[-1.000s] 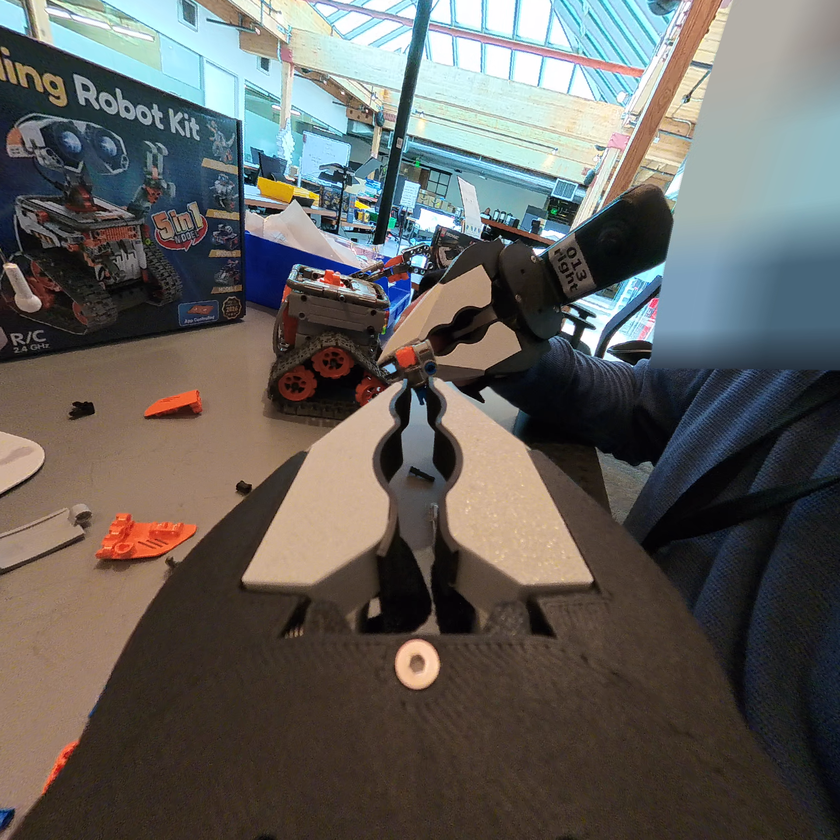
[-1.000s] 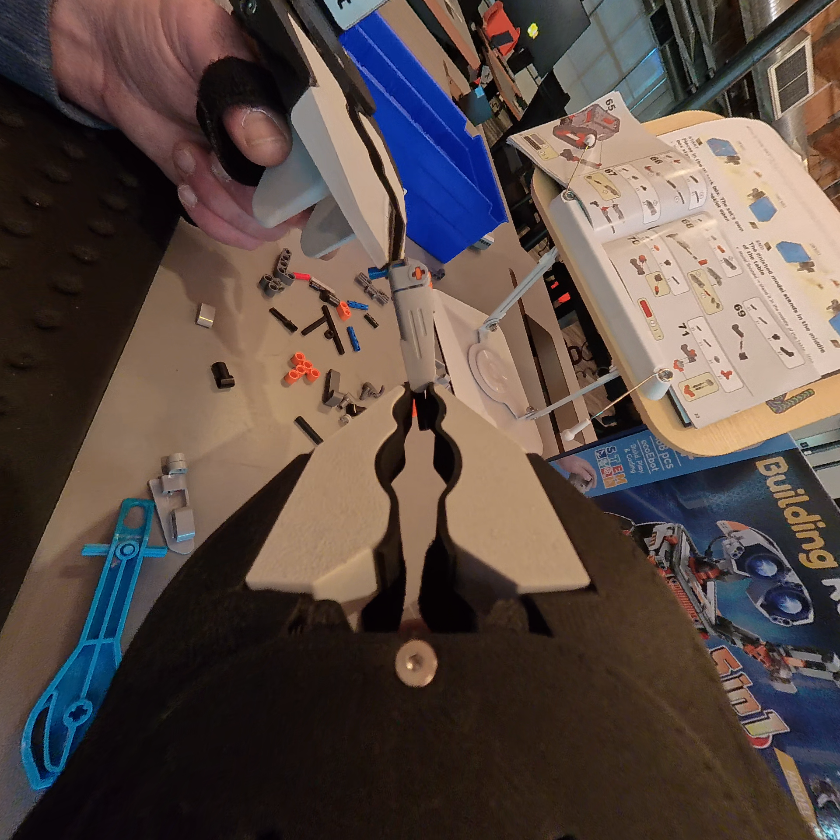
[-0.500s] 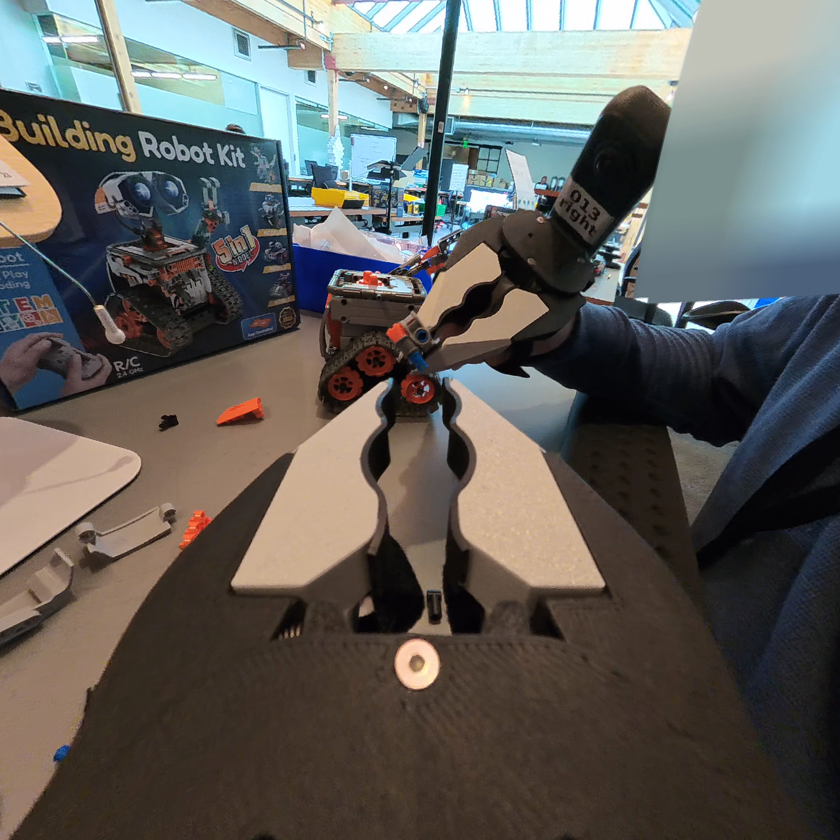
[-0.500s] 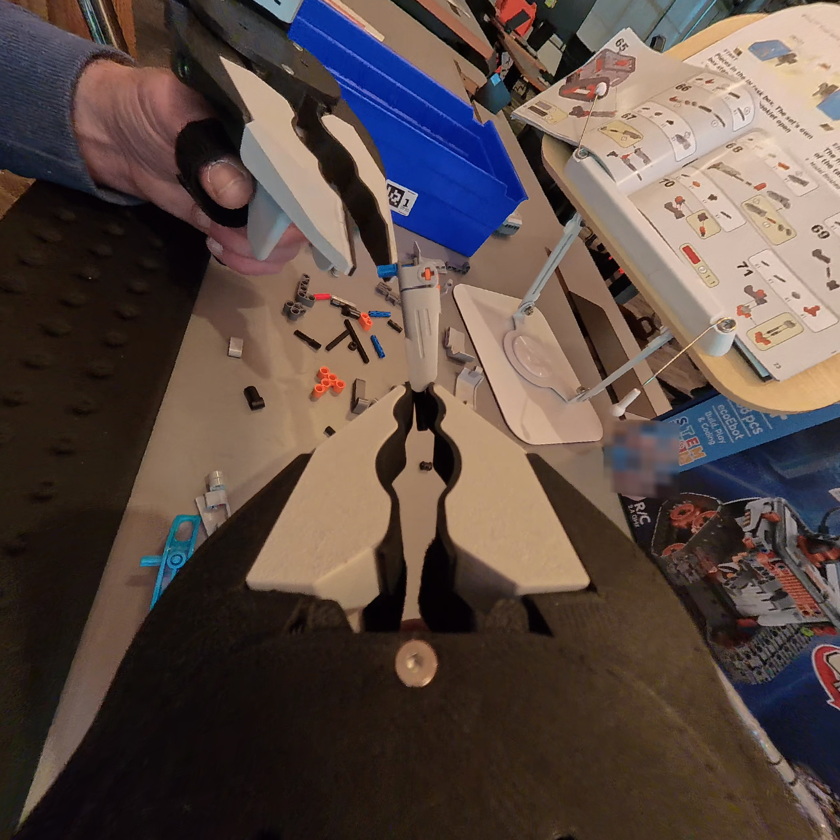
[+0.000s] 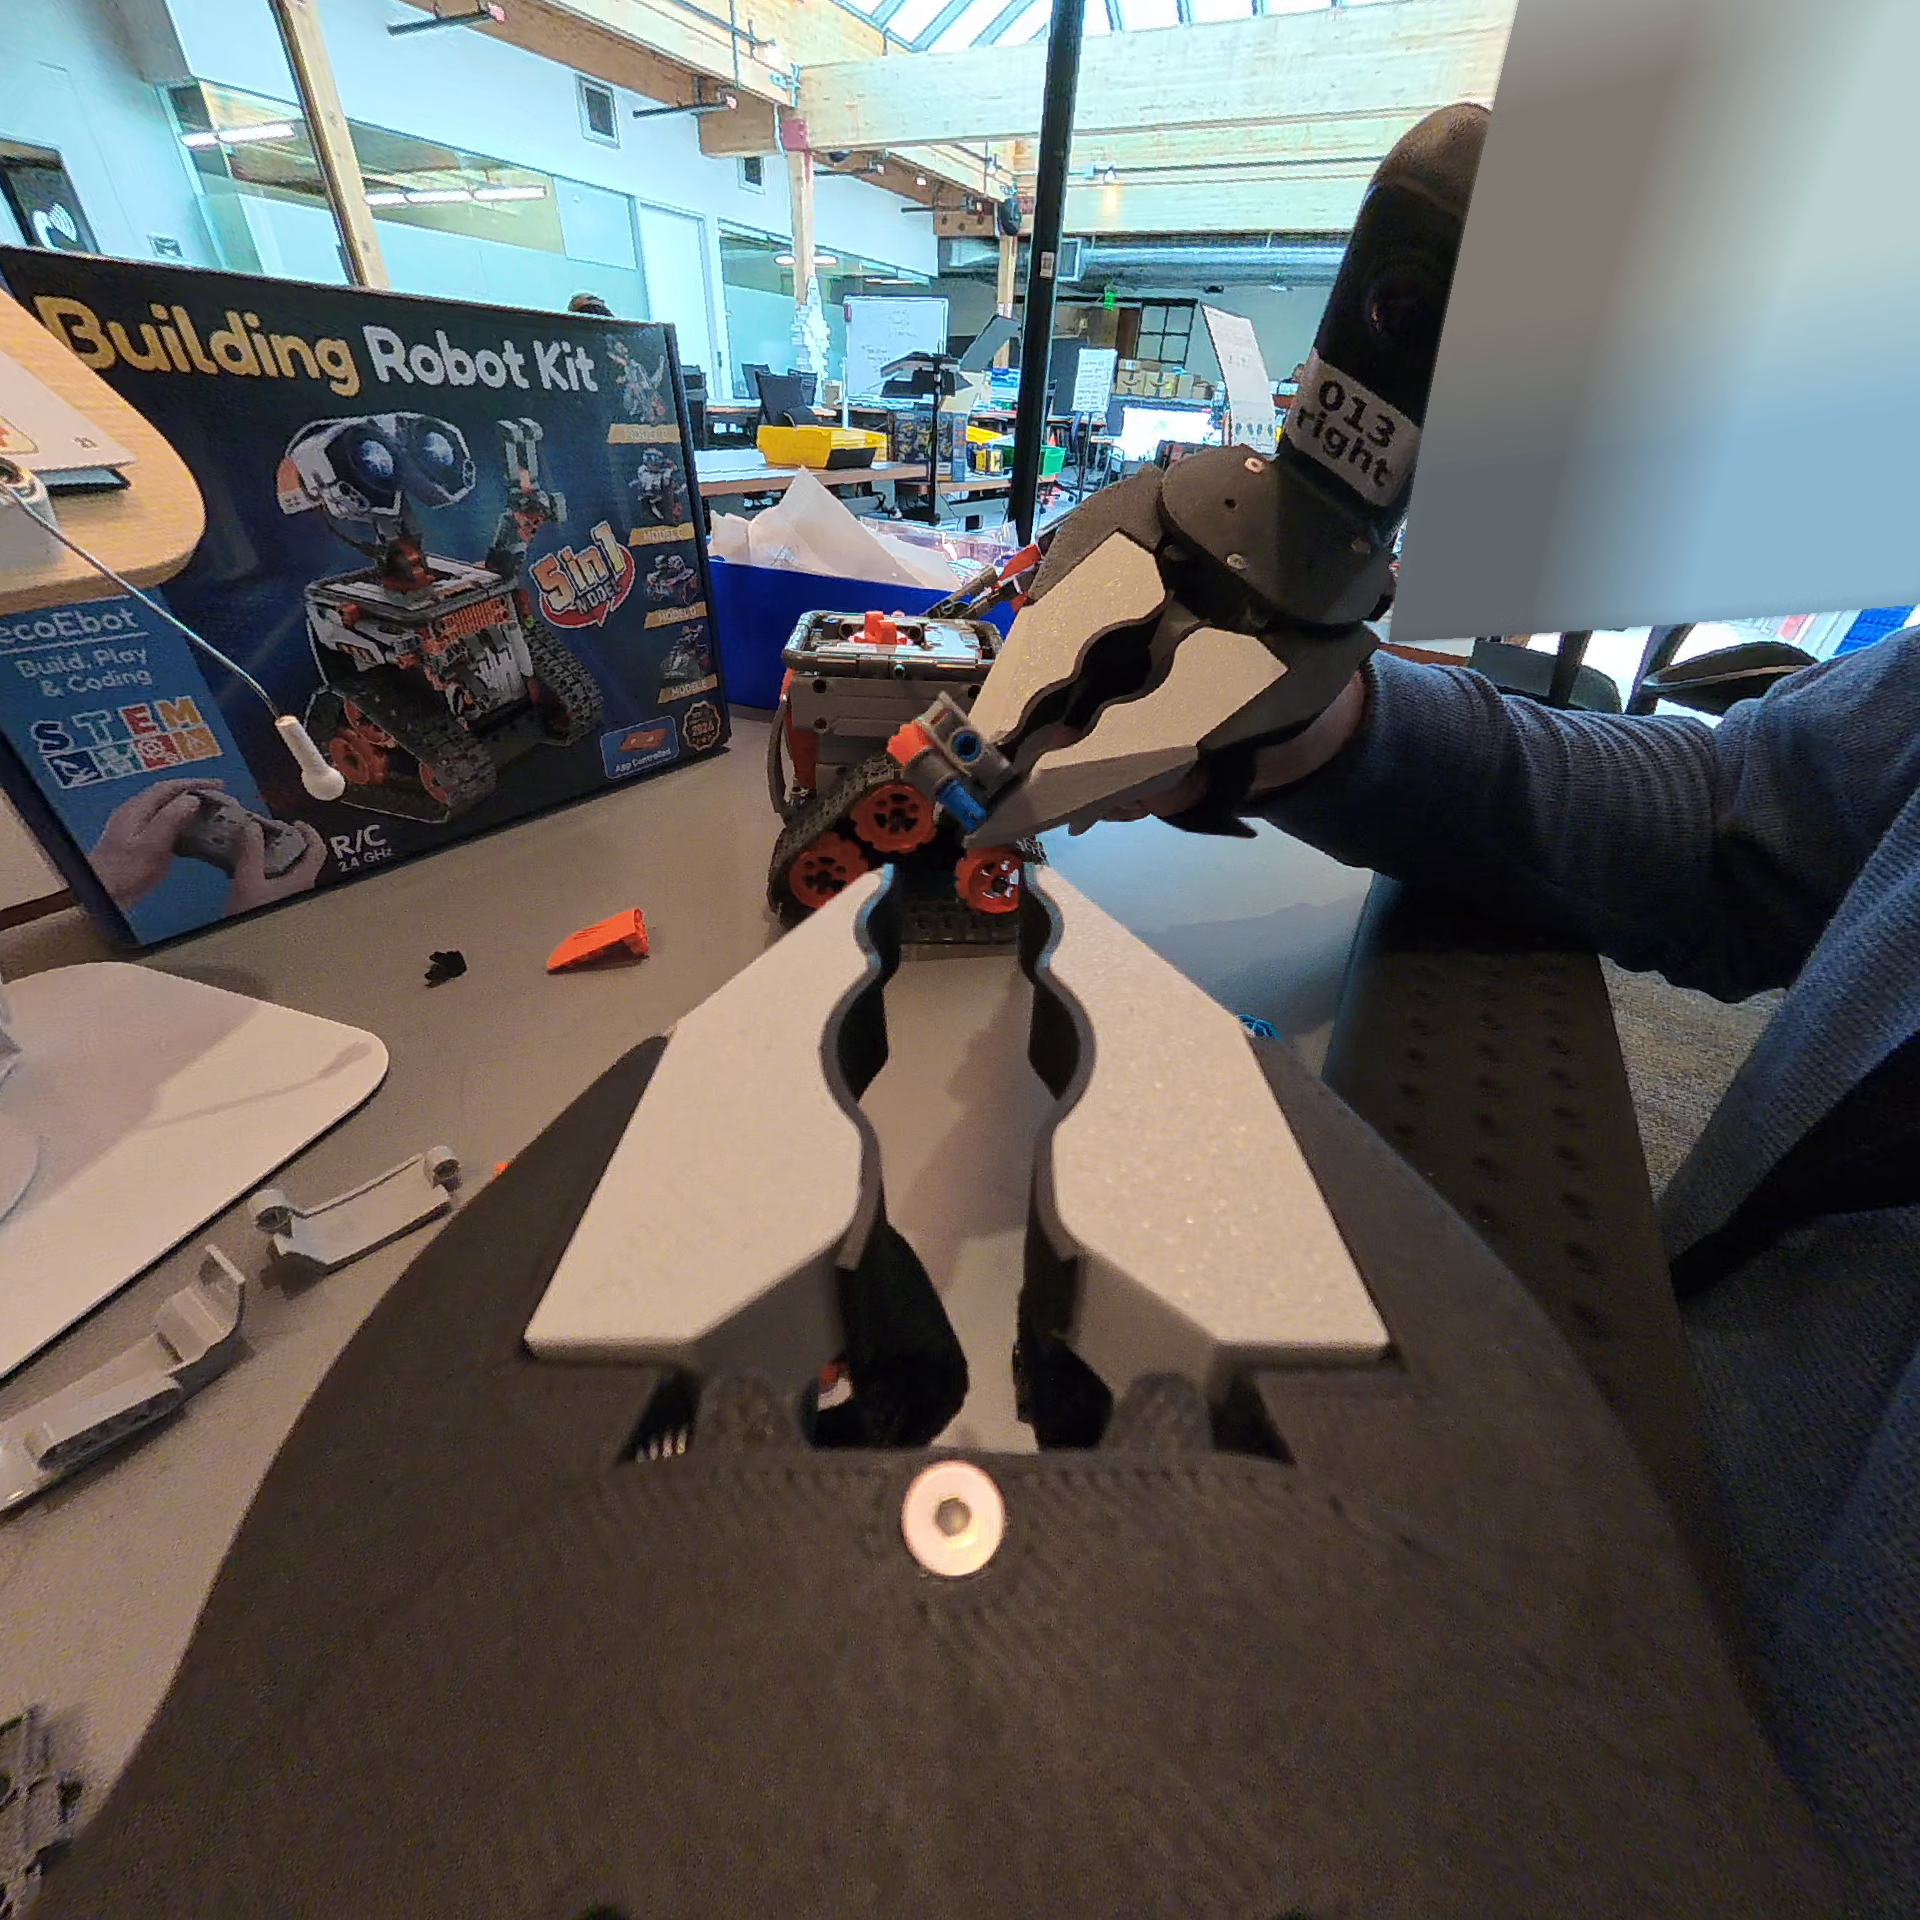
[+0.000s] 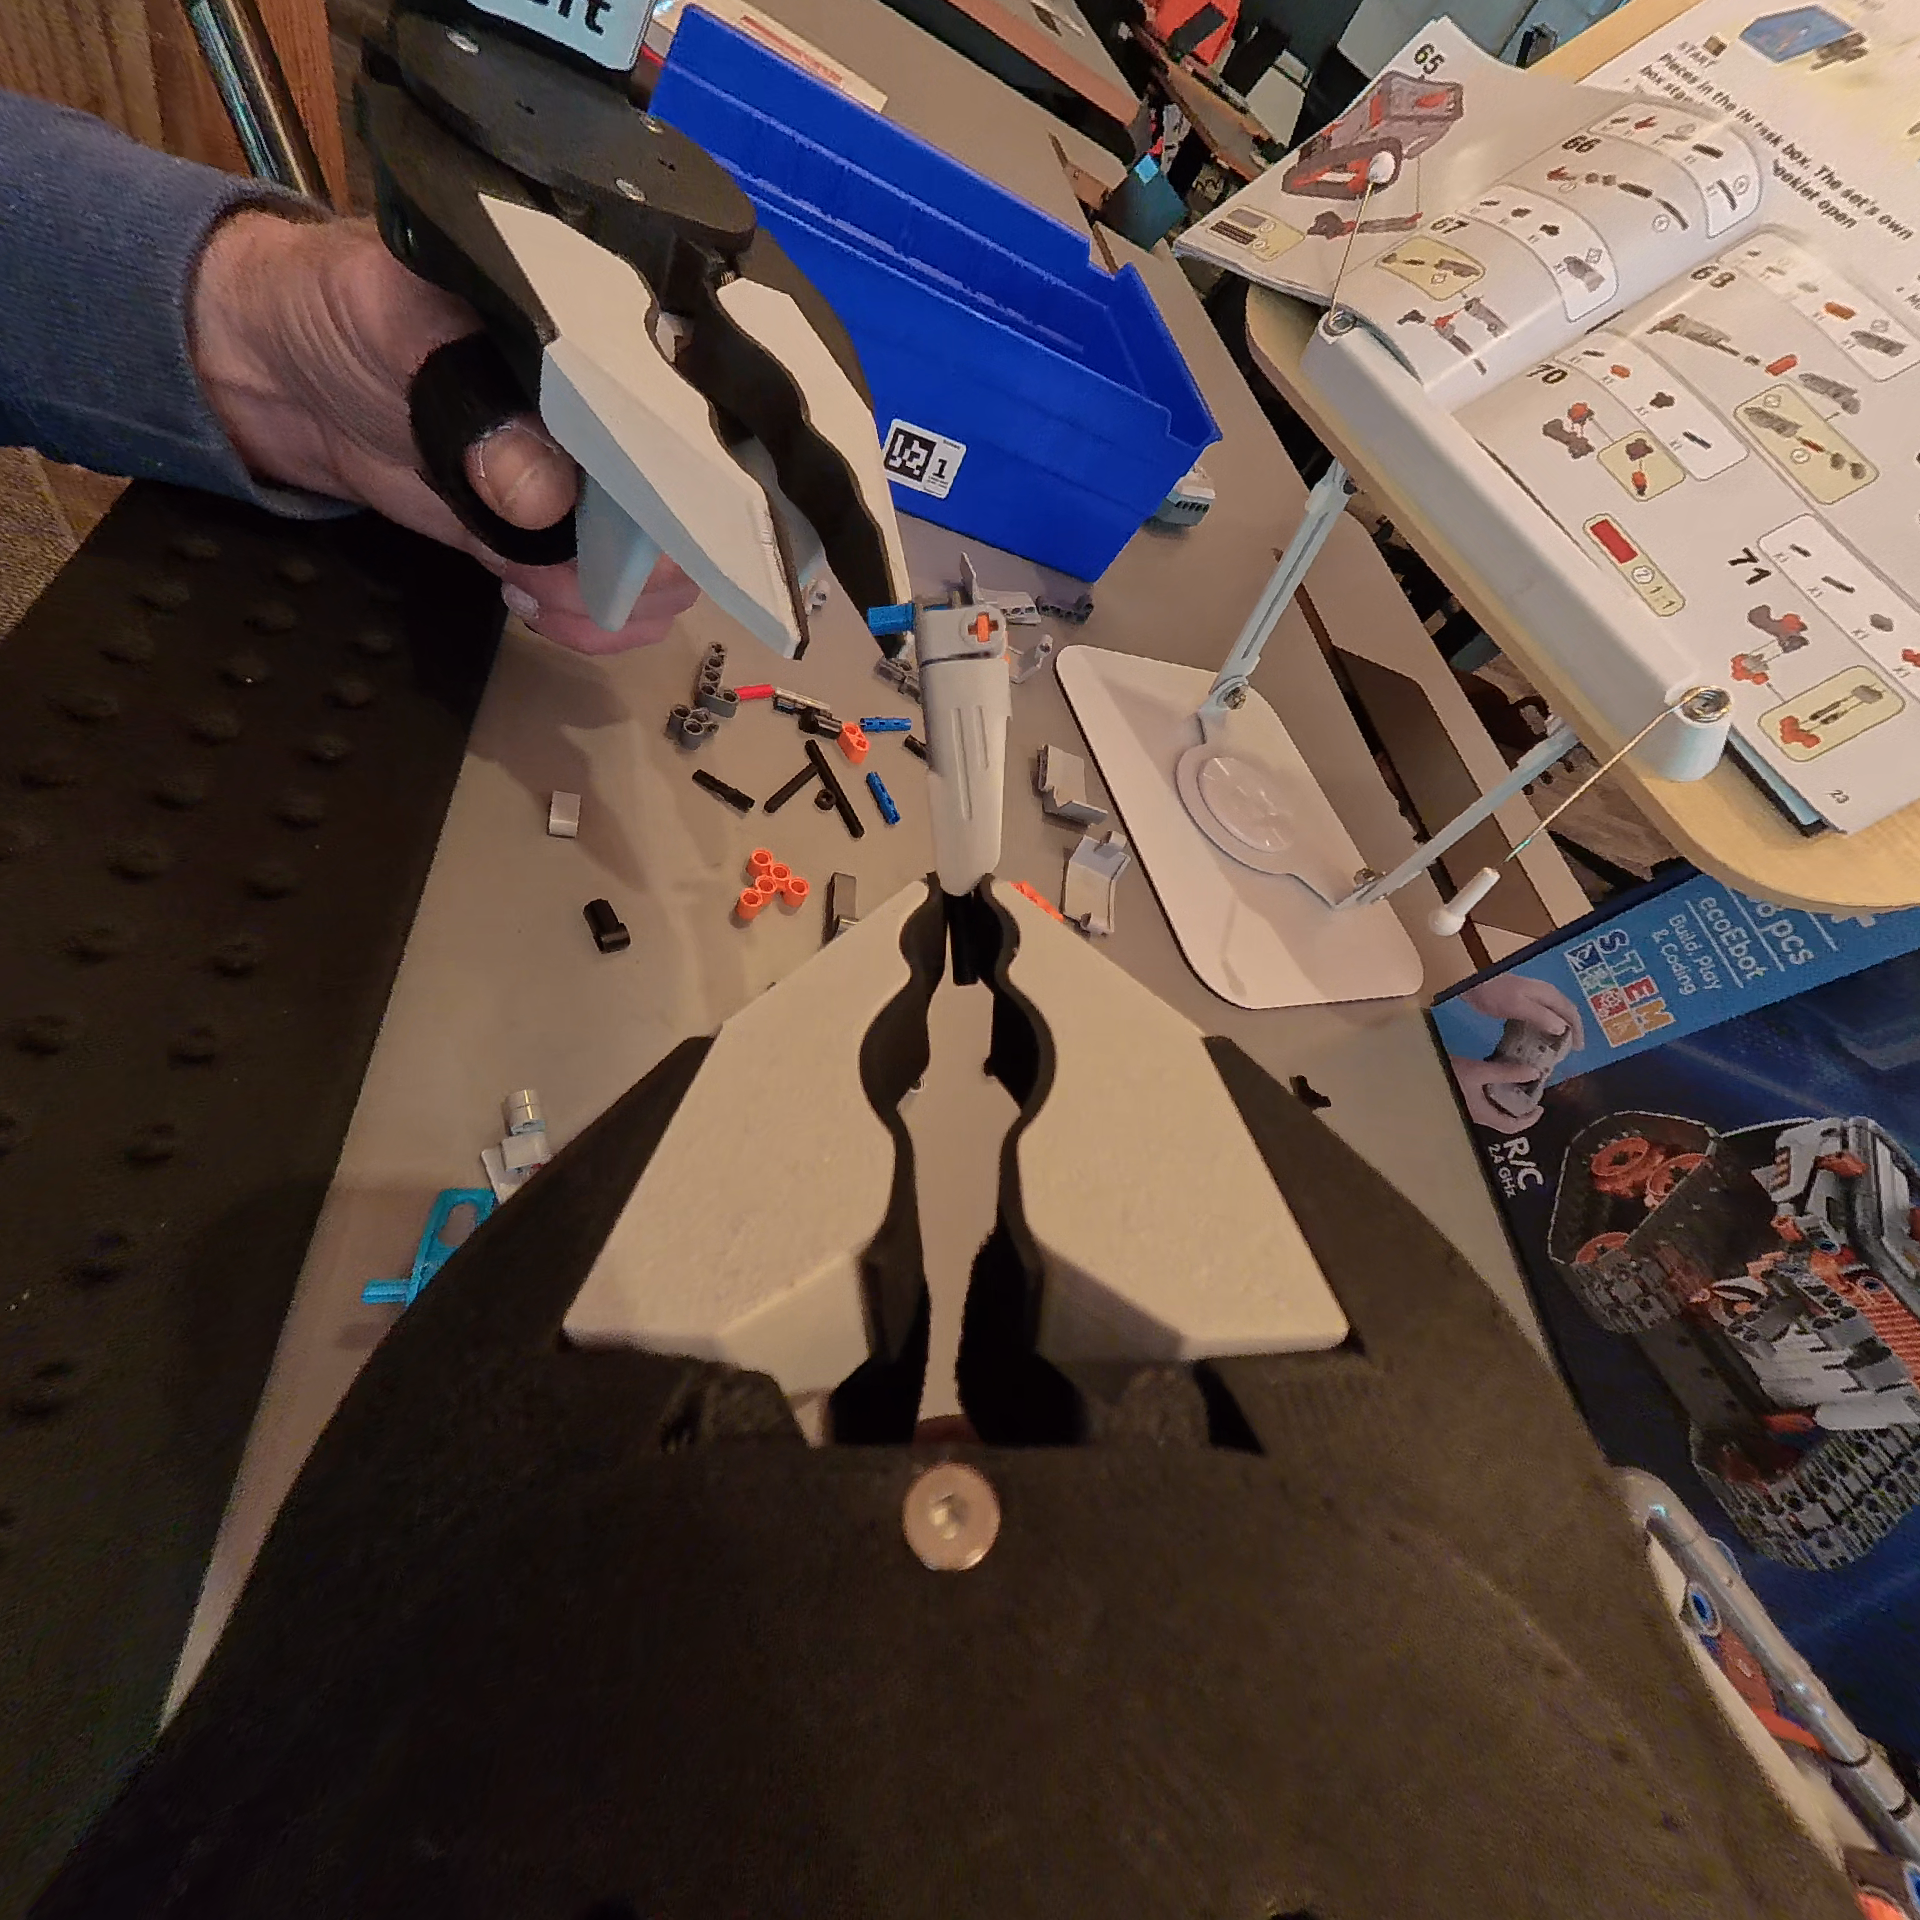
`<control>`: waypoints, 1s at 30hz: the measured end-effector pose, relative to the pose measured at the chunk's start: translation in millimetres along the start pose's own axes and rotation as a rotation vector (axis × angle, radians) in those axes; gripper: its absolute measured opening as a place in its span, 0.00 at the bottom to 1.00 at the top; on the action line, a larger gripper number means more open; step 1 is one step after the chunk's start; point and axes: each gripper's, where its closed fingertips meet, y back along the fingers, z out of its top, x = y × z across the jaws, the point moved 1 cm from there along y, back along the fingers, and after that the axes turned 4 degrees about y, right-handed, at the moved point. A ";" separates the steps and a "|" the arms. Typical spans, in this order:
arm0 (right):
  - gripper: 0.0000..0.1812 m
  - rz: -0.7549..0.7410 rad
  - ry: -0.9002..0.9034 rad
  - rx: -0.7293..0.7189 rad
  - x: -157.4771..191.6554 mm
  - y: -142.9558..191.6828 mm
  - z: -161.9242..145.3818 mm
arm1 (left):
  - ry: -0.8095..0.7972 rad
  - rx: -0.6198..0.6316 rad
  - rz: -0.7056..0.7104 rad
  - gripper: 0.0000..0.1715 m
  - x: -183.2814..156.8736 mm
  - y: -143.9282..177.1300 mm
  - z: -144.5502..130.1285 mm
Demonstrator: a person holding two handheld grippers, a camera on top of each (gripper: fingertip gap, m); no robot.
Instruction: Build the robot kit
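The right gripper [image 6: 961,920] is closed narrowly on the black end of a grey piece [image 6: 966,748], which is held at frame centre above the table [image 6: 499,987]. The left gripper [image 5: 951,904] is spread wide and empty, and in the right wrist view its 2 tips are seen at upper left, just beside the piece's blue pin [image 6: 890,619]. Loose parts [image 6: 774,883] are scattered on the table below, and a tracked toy robot [image 5: 883,727] is seen beyond.

Left hand-held gripper [image 5: 954,904]: jaws parted, nothing between the fingers, body roughly level. A hand [image 6: 343,416] grips its handle, one finger through a black loop. Right hand-held gripper [image 6: 961,914]: jaws nearly closed, clamping a thin part at the tips; contact area appears small. Its fingers [image 5: 1081,623] point down-left. A blue sleeve [image 5: 1558,790] covers the forearm.
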 end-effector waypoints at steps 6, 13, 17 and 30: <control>0.01 0.004 -0.003 0.009 0.0 -0.7 -1.2 | -0.005 -0.002 0.010 0.12 1.0 0.3 0.3; 0.01 -0.013 0.018 0.024 -1.8 -0.7 -3.5 | -0.007 0.001 0.015 0.12 1.7 -0.2 -0.3; 0.01 -0.007 0.012 0.030 -1.4 -0.9 -4.9 | -0.012 0.005 0.019 0.12 2.2 -0.7 -1.0; 0.01 0.062 -0.060 0.043 4.4 -2.2 -9.1 | -0.062 0.015 0.054 0.14 3.6 -1.8 -1.8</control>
